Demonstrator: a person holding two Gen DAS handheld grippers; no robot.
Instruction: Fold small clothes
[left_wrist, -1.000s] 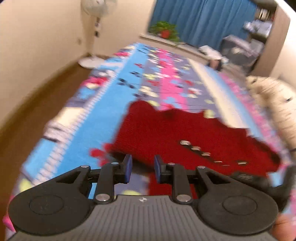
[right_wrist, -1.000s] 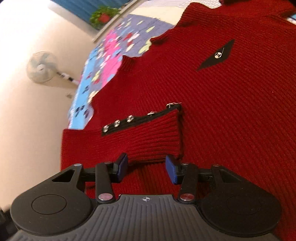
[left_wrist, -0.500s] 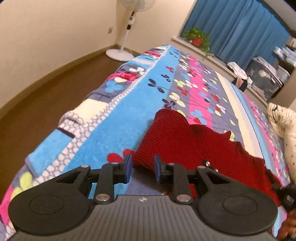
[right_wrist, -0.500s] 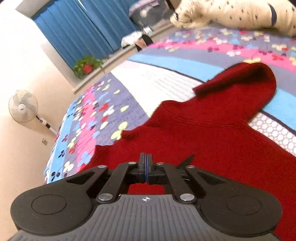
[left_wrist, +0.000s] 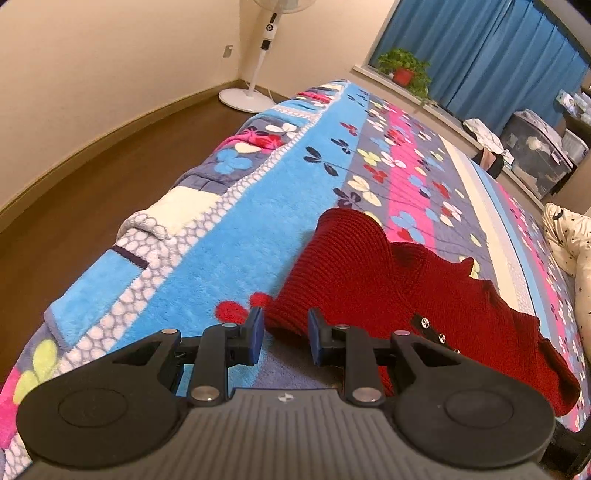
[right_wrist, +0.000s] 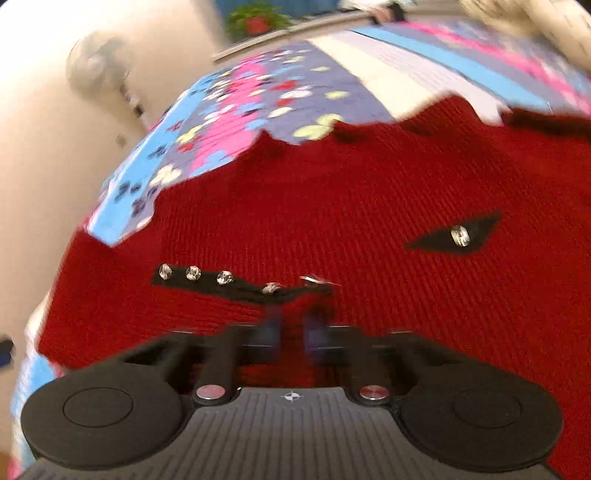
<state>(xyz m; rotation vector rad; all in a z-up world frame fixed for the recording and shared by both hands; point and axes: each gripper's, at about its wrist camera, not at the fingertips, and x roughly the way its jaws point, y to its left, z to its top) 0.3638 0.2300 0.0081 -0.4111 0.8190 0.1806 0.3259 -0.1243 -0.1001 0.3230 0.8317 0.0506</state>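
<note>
Seemingly rumpled, red knit sweater (left_wrist: 388, 280), studded.

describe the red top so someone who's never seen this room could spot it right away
Start at the bed under the bright blanket of blue, grey and pink stripes with flower prints. Near its edge lies the red knitted top, spread out on it. It is the only solid-red piece there, and a black strip set with shiny studs marks it out.
</note>
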